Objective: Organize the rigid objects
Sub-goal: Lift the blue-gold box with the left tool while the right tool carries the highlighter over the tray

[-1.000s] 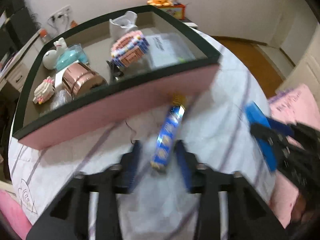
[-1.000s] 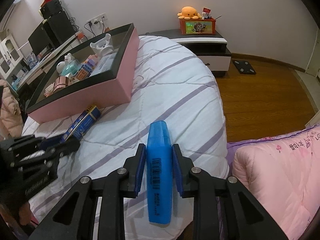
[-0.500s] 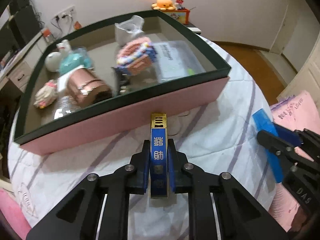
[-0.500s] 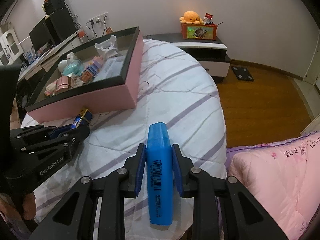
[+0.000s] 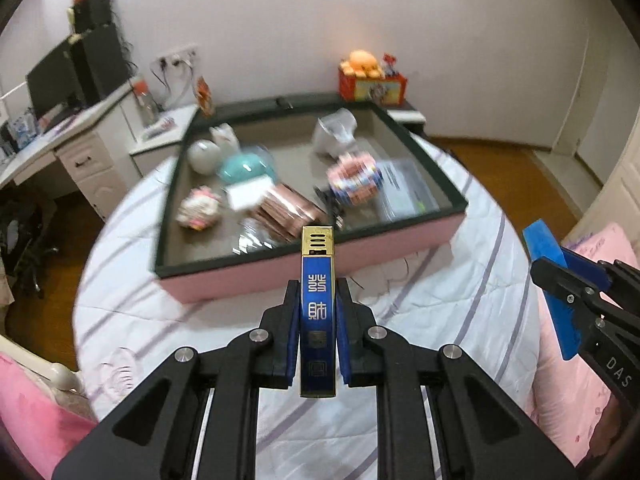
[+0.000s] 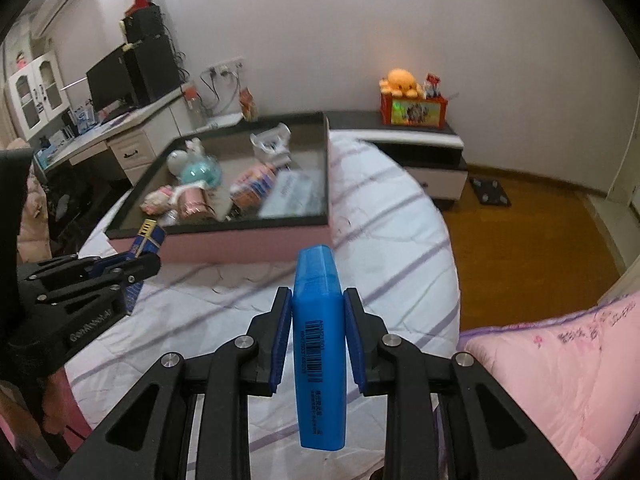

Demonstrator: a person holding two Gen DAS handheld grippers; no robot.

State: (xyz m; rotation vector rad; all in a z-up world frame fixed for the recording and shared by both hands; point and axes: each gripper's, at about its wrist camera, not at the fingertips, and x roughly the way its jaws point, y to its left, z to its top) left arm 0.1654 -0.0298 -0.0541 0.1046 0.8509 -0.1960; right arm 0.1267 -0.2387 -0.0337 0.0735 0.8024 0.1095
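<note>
**Both grippers loaded above the bed**

The left gripper [image 5: 318, 312] is raised over the white striped quilt [image 5: 440, 312], pointing toward the shallow pink-sided, dark-rimmed box [image 5: 320, 268]. Its jaws are clenched on a slim blue lighter with a gold cap [image 5: 317, 300], which stands upright between them, cap beyond the fingertips. The right gripper [image 6: 317, 320] is level beside it, jaws grasping a flat blue plastic highlighter [image 6: 318, 344] lengthwise, well short of the box.
</note>
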